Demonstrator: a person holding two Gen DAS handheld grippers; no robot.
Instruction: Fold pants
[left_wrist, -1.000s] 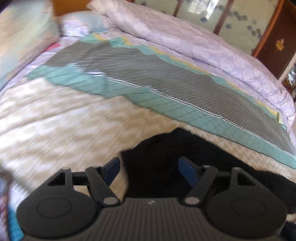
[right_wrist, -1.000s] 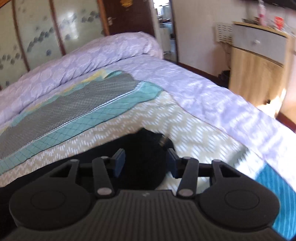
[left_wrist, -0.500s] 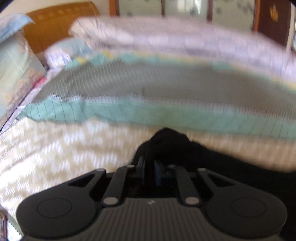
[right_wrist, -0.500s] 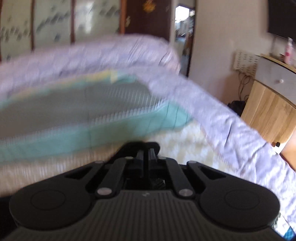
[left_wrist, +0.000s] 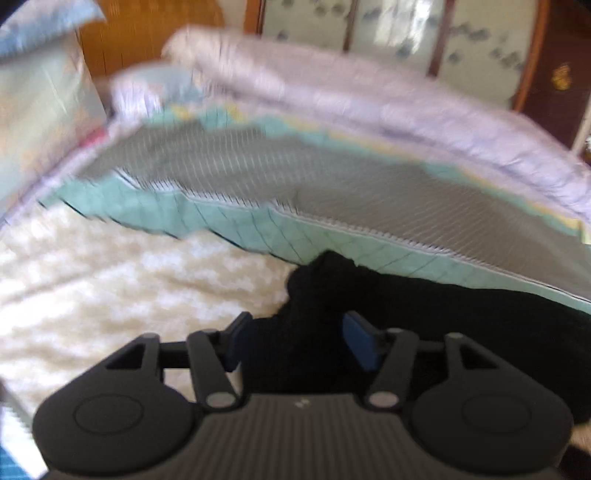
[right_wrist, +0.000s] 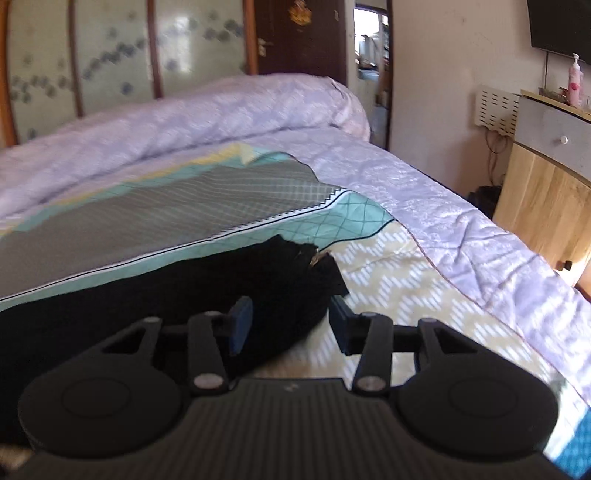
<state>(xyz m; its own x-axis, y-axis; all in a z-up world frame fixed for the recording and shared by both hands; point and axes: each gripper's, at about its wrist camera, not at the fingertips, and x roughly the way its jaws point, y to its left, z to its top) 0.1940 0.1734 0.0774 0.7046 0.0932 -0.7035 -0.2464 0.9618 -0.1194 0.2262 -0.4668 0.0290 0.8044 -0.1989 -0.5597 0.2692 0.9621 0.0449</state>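
The black pants (left_wrist: 424, 317) lie across the patterned bedspread (left_wrist: 110, 280). In the left wrist view their left end bunches into a peak between my fingers. My left gripper (left_wrist: 295, 341) is open, its blue pads on either side of the cloth and apart from it. In the right wrist view the pants (right_wrist: 155, 295) stretch to the left, with the right end and a small metal fastening ahead of the fingers. My right gripper (right_wrist: 290, 323) is open over that end and holds nothing.
A rolled lilac duvet (right_wrist: 184, 122) lies along the far side of the bed. Pillows (left_wrist: 40, 110) and a wooden headboard stand at the left. A wooden cabinet (right_wrist: 546, 177) stands beyond the bed's right edge (right_wrist: 517, 258).
Both grippers closed on the pants ends half a second ago and have since opened and let go. The pants now lie further up the bed, against the teal band.
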